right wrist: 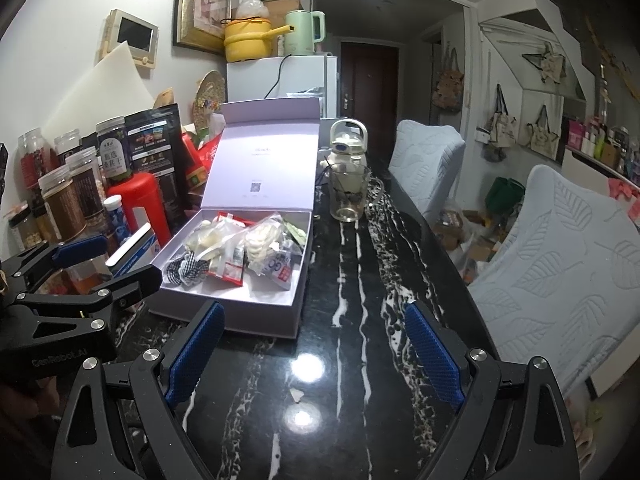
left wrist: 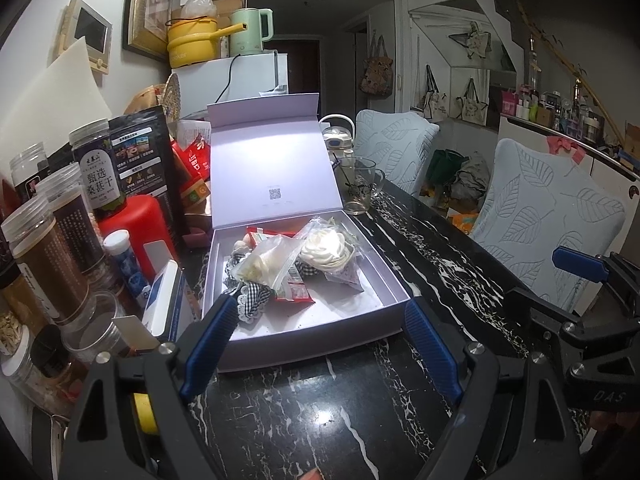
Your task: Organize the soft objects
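Both grippers, left gripper (left wrist: 320,320) and right gripper (right wrist: 314,320), hover spread and empty near the open lavender box (left wrist: 384,276) holding bagged soft items (left wrist: 296,260); closing its lid (left wrist: 272,160) likely comes next.

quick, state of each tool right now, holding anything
Left tool: open, holding nothing, in front of the open box.
Right tool: open, holding nothing, over the bare table.

Black marble table (right wrist: 360,280), leaf-patterned chairs (right wrist: 560,260), white walls (right wrist: 60,40).
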A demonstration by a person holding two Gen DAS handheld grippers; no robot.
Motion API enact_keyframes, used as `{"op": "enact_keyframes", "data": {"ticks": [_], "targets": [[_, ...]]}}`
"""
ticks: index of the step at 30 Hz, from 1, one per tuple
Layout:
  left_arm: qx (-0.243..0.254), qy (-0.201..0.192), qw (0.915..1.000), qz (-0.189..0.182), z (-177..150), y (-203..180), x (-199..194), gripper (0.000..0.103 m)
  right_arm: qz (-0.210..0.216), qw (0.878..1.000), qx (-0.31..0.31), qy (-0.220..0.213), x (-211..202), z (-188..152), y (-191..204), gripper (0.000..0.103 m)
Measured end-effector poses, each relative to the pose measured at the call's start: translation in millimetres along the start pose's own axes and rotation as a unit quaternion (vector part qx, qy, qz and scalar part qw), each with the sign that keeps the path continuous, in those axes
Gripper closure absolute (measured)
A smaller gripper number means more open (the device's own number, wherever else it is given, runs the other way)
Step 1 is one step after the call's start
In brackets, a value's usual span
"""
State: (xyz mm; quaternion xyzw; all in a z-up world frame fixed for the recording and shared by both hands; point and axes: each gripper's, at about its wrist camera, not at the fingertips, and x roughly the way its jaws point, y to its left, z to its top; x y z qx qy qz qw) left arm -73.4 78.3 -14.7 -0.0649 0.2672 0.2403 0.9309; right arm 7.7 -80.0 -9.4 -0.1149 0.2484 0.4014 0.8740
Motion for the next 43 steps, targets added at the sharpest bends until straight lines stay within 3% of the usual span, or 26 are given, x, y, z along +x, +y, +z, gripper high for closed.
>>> {"op": "enact_keyframes", "data": {"ticks": [43], "targets": [[0.003, 0.039, 0.9992, -0.010, -7.5, -7.3, 11.6, 0.017, -0.011, 1.000, 0.002, 0.017, 2.0, -7.1, -1.9, 0.011]]}}
